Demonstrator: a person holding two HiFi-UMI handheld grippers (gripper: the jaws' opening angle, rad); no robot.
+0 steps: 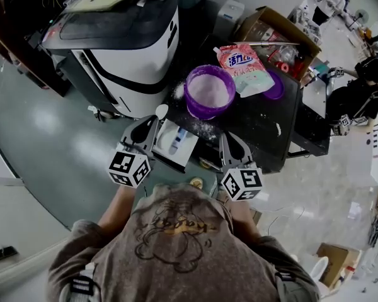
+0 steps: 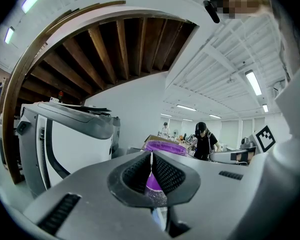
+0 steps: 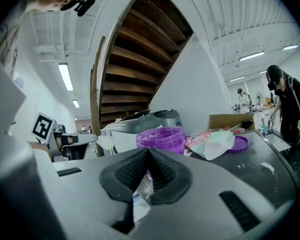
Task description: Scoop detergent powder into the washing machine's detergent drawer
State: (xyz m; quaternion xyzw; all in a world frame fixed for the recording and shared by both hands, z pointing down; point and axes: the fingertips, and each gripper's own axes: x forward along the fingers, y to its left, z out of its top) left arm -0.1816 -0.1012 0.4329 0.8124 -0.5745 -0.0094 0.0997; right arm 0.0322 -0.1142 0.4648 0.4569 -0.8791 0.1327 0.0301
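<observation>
A purple tub [image 1: 209,92] of white powder stands open on the black table [image 1: 258,128]; it also shows ahead of both grippers [image 2: 164,146] [image 3: 161,135]. The white detergent drawer [image 1: 175,145] is pulled out of the washing machine [image 1: 123,39], below and between the grippers. My left gripper [image 1: 155,122] is shut on the thin handle of a white scoop [image 1: 162,111], whose bowl points toward the tub. My right gripper [image 1: 225,137] is shut with nothing in it, just right of the drawer, near the table's front edge.
A detergent bag [image 1: 242,68] lies behind the tub, with the purple lid [image 1: 274,87] beside it. Spilled powder dots the table. A cardboard box [image 1: 278,35] of items sits at the back right. People stand farther right [image 1: 359,96].
</observation>
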